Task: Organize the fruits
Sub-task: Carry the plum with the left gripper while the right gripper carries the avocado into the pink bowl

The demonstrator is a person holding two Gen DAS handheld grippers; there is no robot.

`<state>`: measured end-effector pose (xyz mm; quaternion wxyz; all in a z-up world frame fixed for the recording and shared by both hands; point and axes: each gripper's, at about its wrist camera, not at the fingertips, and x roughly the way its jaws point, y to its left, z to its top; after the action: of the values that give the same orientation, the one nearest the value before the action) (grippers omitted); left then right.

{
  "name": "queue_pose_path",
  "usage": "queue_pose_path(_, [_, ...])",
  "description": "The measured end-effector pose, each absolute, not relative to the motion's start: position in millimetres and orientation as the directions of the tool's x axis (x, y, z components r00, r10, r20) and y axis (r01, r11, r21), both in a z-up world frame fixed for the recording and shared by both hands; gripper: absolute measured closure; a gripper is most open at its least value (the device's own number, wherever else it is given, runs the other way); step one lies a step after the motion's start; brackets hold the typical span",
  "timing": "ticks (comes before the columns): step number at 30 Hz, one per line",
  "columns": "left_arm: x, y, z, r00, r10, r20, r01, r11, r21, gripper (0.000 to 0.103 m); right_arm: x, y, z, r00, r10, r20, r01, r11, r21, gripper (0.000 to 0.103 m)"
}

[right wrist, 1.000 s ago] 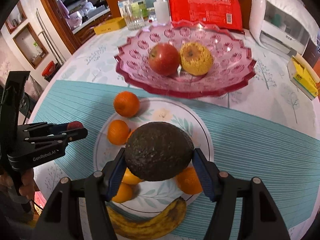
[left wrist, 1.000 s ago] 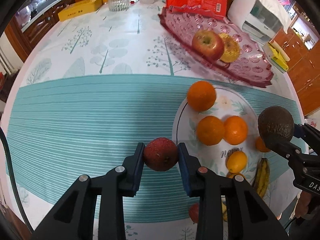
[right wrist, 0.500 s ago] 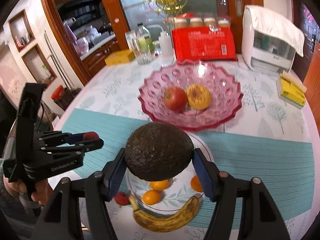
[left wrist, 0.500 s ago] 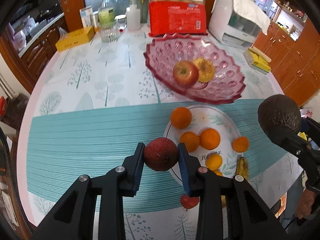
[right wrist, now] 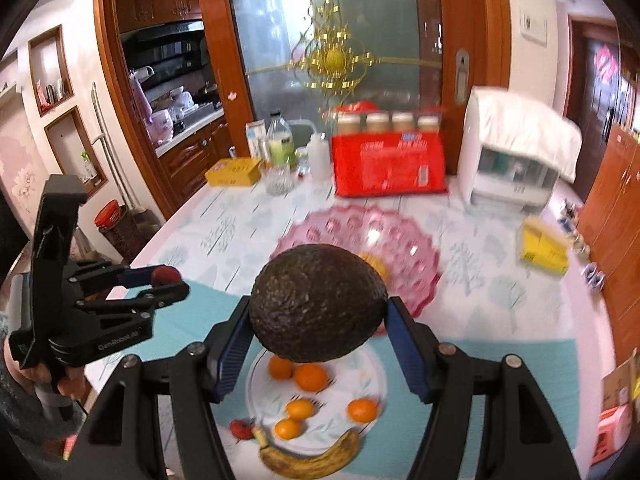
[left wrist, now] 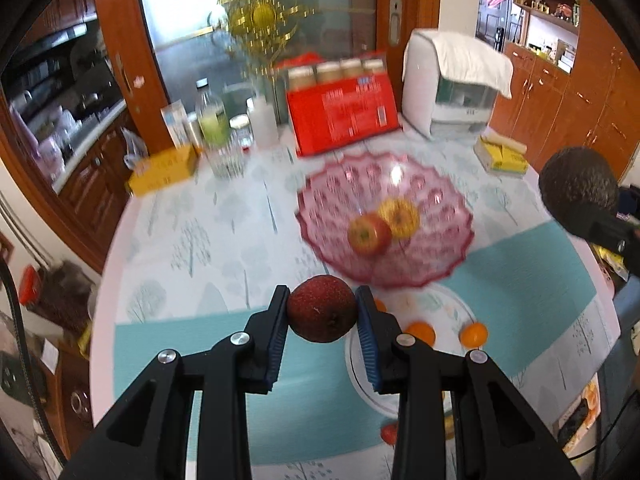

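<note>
My left gripper (left wrist: pixel 322 312) is shut on a small dark red fruit (left wrist: pixel 322 307) and holds it high above the table. My right gripper (right wrist: pixel 318 312) is shut on a dark avocado (right wrist: pixel 318 302), also high up; the avocado shows at the right of the left wrist view (left wrist: pixel 578 184). A pink glass bowl (left wrist: pixel 432 256) holds a red apple (left wrist: pixel 368 234) and a yellow apple (left wrist: pixel 400 216). Below, a white plate (right wrist: pixel 360 368) holds several oranges (right wrist: pixel 310 376). A banana (right wrist: pixel 312 458) lies at its front edge.
A small red fruit (right wrist: pixel 240 428) lies left of the banana. At the table's back stand a red package (left wrist: pixel 344 114), a white appliance (left wrist: pixel 456 84), bottles (left wrist: pixel 212 120), a glass (left wrist: pixel 228 164) and a yellow box (left wrist: pixel 164 170). A yellow packet (left wrist: pixel 500 156) lies at right.
Both grippers have risen well above the table with their fruits still held. The plate and bowl now look smaller and farther below.
</note>
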<state>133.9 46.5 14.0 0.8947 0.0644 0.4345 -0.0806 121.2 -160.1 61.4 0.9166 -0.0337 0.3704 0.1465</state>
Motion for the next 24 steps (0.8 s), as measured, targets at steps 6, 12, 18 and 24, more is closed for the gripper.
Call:
queue_pose_path(6, [157.1,42.2,40.2,0.663,-0.049,-0.747,0.184,0.978,0.099,0.072,152.0,-174.8,93.5,0.739,0.179,-0.650,-0.254,0.967,-0.021,0.037])
queue_pose_path(12, [189.3,33.0,48.0,0.685,-0.005,-0.728,0.159,0.977,0.144,0.072,190.6,-188.8,95.4,0.739,0.162,-0.654,-0.221,0.975,-0.009,0.037])
queue_pose_path(18, [233.4,18.3,34.8,0.683,0.024,-0.730,0.138,0.977,0.161,0.072,235.5,-191.1,69.0,0.705,0.170,-0.689,-0.210,0.977,0.026,0.037])
queue_pose_path(24, [284.2,1.7,-12.1,0.626,0.046,-0.779,0.118,0.981,0.152,0.072,280.5,-193.3,15.5,0.635,0.191,-0.749,-0.194,0.977,0.085,0.037])
